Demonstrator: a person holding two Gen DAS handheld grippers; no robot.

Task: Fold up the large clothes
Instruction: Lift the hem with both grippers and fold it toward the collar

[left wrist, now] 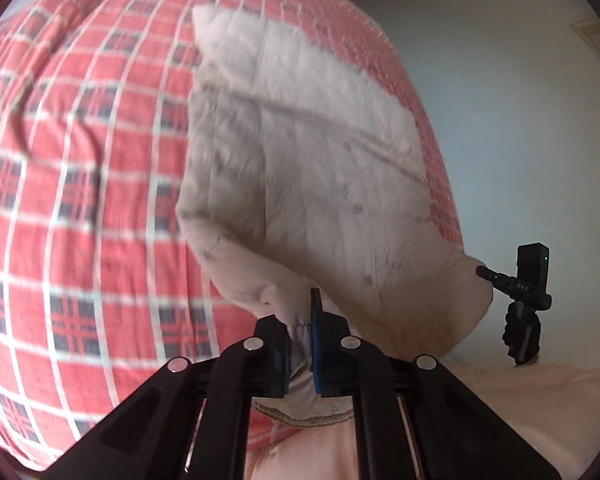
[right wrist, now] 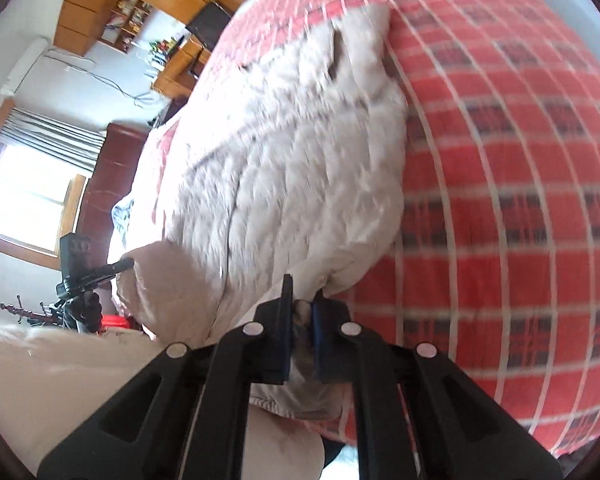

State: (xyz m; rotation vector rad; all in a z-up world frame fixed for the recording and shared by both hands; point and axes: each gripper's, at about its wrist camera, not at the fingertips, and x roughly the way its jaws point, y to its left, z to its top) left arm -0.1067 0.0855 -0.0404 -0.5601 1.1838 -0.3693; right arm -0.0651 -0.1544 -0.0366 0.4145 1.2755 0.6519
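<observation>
Together, two grippers held a pale quilted jacket (left wrist: 300,152) over a bed covered in a red plaid sheet (left wrist: 80,180). The left gripper (left wrist: 300,344) had its jaws pinched on gathered fabric at one edge of the jacket. The right gripper (right wrist: 300,320) likewise had its jaws clamped on a bunched edge. The jacket lay spread across the sheet toward the bed's far side, blurred. Each gripper appeared at the edge of the other's view.
</observation>
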